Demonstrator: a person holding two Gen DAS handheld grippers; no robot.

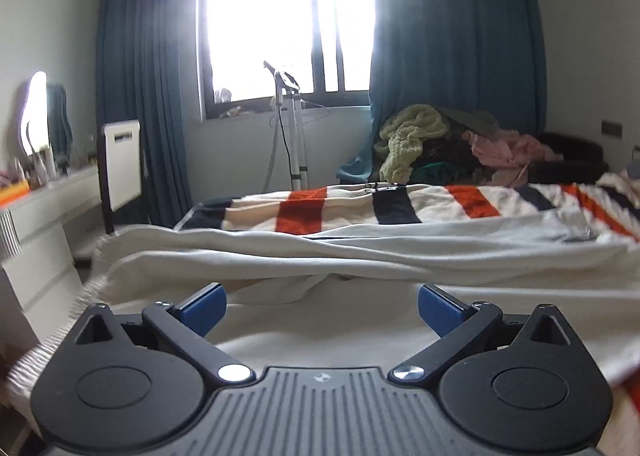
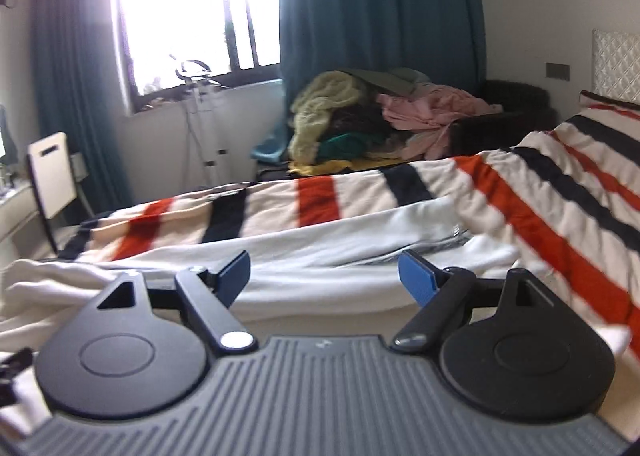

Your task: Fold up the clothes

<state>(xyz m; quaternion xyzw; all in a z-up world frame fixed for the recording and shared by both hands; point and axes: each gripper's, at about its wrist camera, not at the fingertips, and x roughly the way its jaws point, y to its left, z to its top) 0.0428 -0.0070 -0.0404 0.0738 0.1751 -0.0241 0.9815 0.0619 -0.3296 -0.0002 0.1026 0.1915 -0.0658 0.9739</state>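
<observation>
Both claws (blue pads) spread empty, left claw, right claw, white garment

The left gripper pointed slightly downward, its jaws spread wide with nothing between the blue pads. The right gripper was tilted slightly downward too (its frame blurred), its jaws likewise held apart and empty, the blue fingertips clear of any contact. No hand or sleeve showed in either view.
</observation>
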